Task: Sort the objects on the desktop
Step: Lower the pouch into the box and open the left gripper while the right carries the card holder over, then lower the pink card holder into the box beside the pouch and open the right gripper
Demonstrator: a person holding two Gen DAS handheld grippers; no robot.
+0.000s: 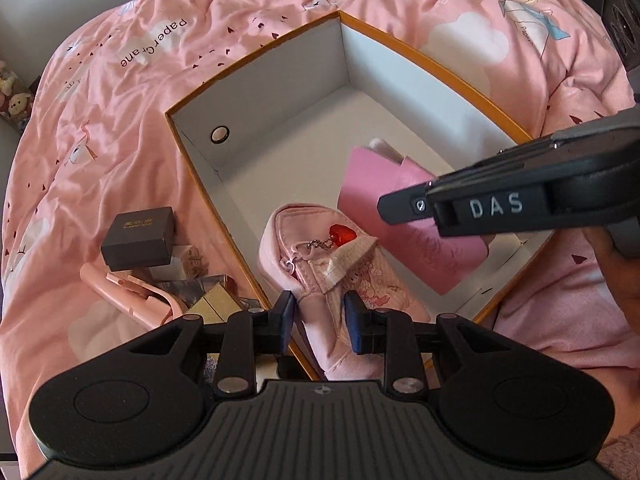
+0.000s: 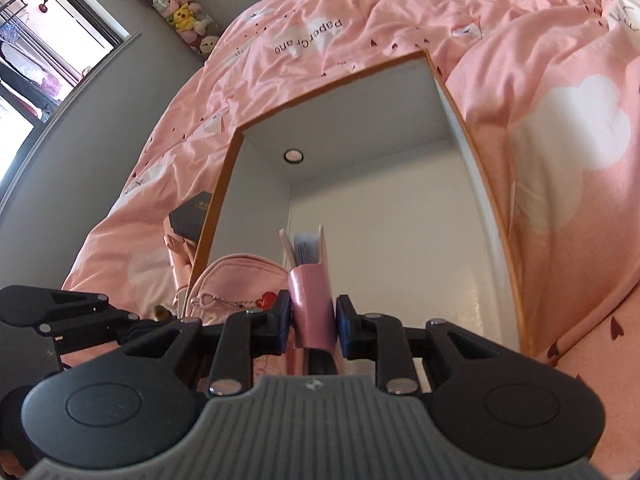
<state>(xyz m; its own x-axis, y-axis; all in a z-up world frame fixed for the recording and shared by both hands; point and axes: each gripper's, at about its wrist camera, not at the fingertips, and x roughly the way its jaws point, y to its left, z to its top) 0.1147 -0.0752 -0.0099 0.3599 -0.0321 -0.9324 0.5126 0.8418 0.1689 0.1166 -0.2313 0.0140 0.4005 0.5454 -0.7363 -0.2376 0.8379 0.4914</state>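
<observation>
A white box with an orange rim (image 1: pixel 256 92) lies open on a pink quilt. My left gripper (image 1: pixel 320 318) is shut on a pink fabric pouch (image 1: pixel 320 264) with a red heart charm (image 1: pixel 343 235). The pouch hangs over the box's near edge, its far end inside the box. From the right, my right gripper (image 1: pixel 400 208) reaches over the box, shut on a pink notebook (image 1: pixel 372 184). In the right wrist view the notebook (image 2: pixel 312 292) stands upright between the blue pads of that gripper (image 2: pixel 313 320), page edges showing. The pouch (image 2: pixel 232 276) is to its left and the box wall (image 2: pixel 360 120) beyond.
Left of the box lie a dark brown case (image 1: pixel 138 238), a pink folding stand (image 1: pixel 120 288) and a gold packet (image 1: pixel 218 304). A hand (image 1: pixel 616 264) holds the right gripper. The quilt (image 1: pixel 120 120) surrounds the box. A tube of plush toys (image 2: pixel 180 12) leans on the grey wall.
</observation>
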